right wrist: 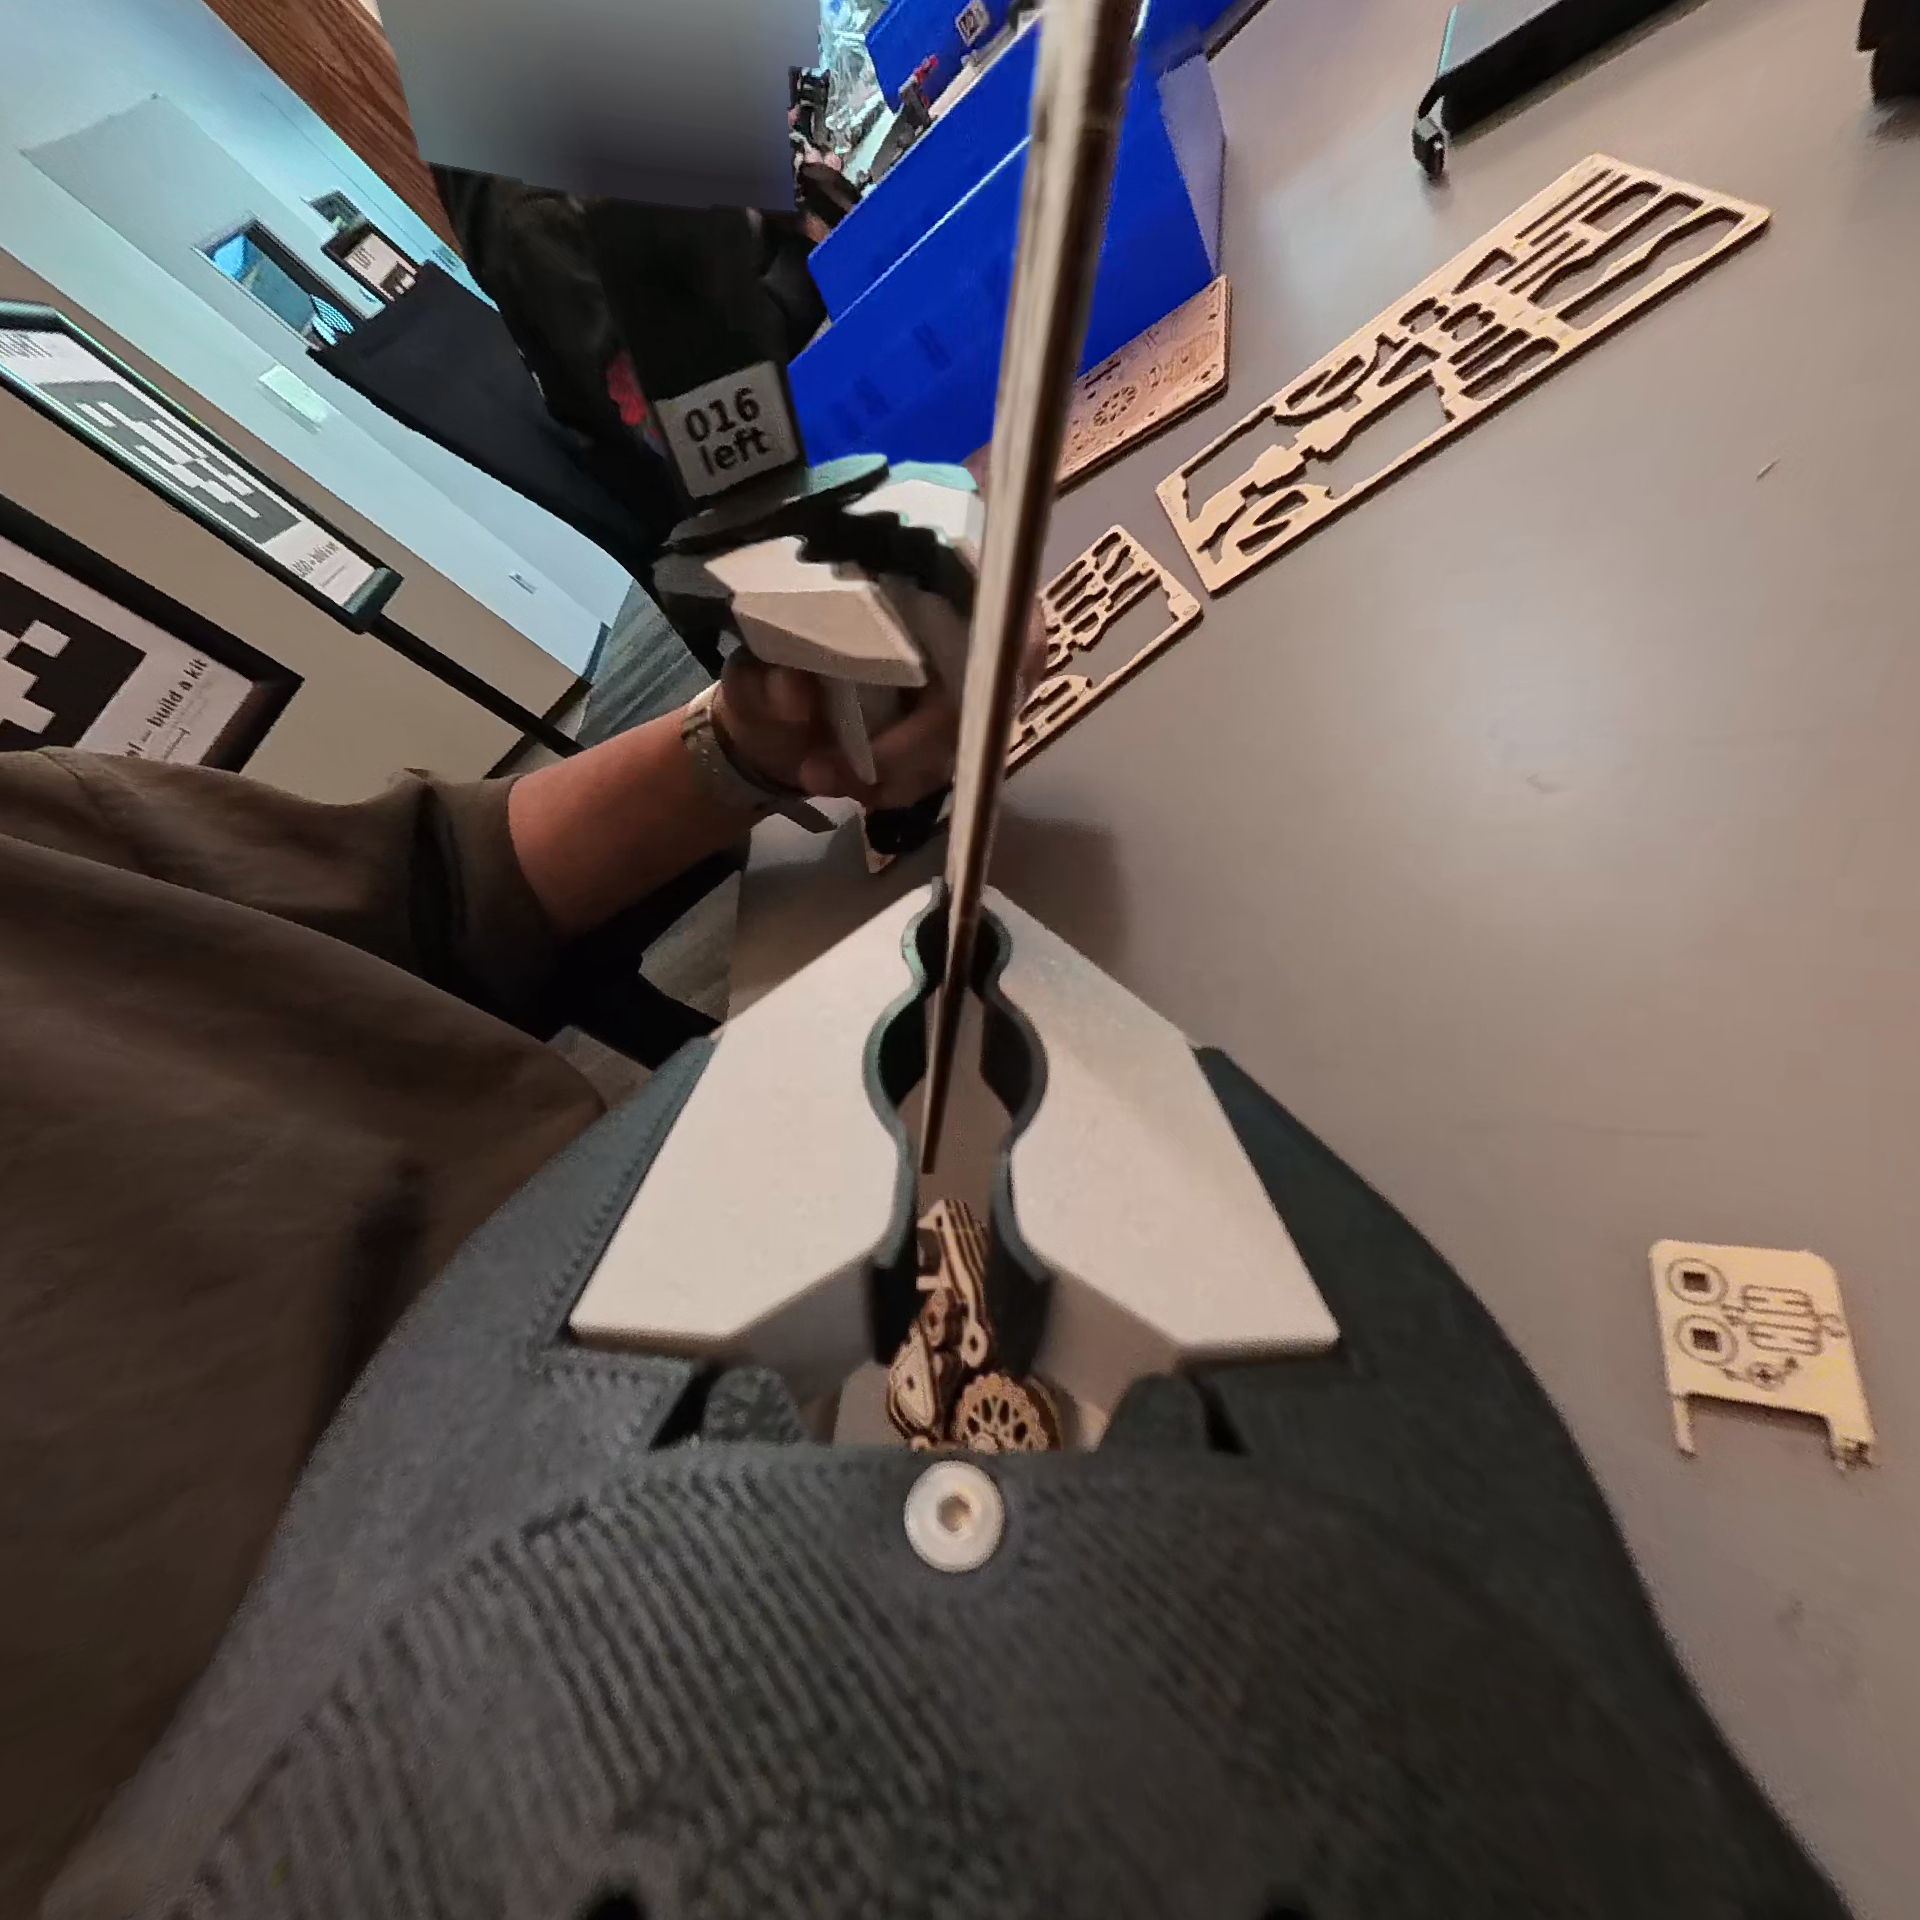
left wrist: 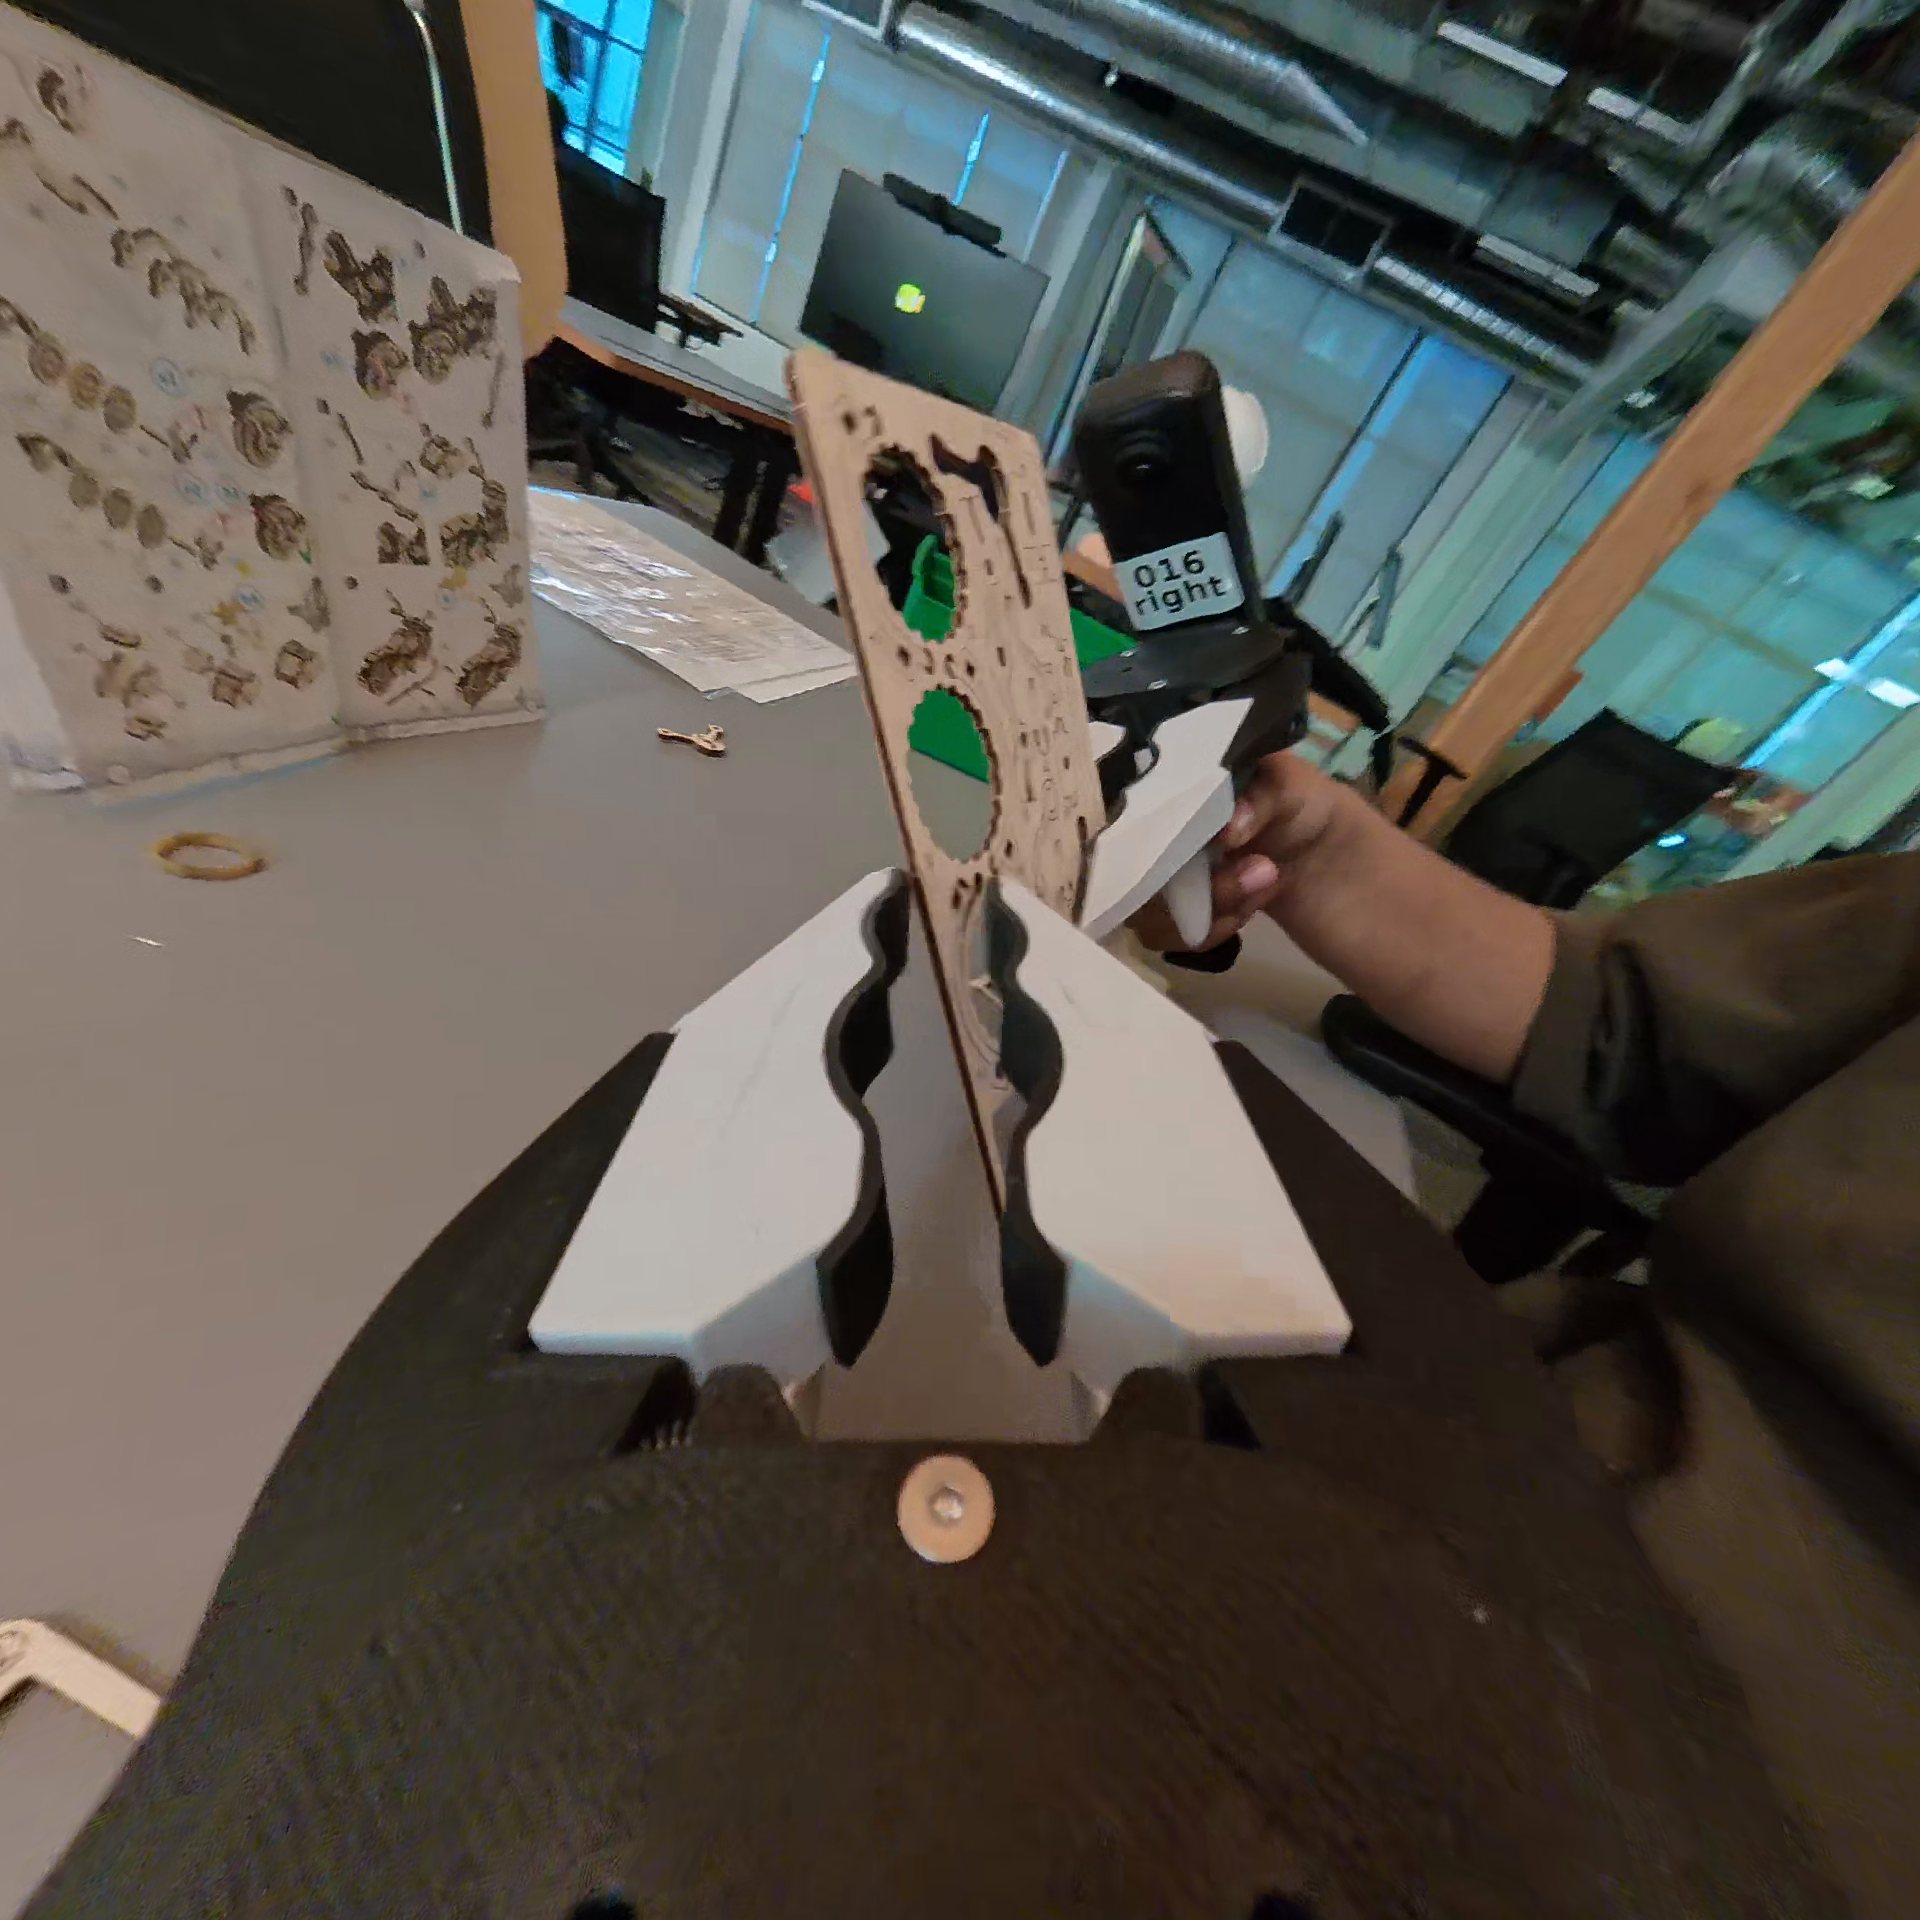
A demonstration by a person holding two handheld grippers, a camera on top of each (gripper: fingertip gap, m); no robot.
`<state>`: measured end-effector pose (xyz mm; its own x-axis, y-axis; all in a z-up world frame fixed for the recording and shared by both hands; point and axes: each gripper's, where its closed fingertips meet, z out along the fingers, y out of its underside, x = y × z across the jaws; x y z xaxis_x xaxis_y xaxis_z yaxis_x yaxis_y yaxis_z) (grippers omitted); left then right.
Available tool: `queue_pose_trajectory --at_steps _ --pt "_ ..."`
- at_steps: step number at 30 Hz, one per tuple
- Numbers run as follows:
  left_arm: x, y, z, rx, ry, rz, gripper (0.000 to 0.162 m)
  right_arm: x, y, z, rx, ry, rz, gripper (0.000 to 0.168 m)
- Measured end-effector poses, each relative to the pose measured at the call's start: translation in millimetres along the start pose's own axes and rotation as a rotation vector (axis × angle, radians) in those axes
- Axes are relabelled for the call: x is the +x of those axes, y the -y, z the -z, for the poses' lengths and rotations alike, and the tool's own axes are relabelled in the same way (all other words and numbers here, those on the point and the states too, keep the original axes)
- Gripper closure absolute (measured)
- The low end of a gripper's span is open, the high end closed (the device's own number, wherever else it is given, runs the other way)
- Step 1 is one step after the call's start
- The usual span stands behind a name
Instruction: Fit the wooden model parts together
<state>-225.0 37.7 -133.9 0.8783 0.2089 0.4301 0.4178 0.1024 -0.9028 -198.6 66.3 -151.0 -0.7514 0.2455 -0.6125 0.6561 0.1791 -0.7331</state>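
Left hand-held gripper [left wrist: 940, 935] clamps the lower edge of a wooden sheet [left wrist: 961, 623] standing upright above the grey tabletop [left wrist: 416, 987]. Right hand-held gripper [right wrist: 961, 935] pinches the same sheet [right wrist: 1023, 520] edge-on; spent frames [right wrist: 1455, 364] lie right of it

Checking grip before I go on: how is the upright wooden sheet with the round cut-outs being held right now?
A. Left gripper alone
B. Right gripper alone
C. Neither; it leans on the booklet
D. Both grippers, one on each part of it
D: the wooden sheet stands edge-on between the fingers of the left gripper, and the right wrist view shows its thin edge pinched in the right gripper as well.
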Motion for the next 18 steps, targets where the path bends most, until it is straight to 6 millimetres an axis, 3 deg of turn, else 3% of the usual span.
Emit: queue_pose_trajectory --at_steps 5,18 --pt "5 -2 3 -0.003 -0.117 0.142 0.149 -2 1 1 0.003 0.010 0.002 0.167" --pt "5 -12 11 -0.075 -0.189 0.198 0.159 -4 2 3 0.008 0.025 0.000 0.167"
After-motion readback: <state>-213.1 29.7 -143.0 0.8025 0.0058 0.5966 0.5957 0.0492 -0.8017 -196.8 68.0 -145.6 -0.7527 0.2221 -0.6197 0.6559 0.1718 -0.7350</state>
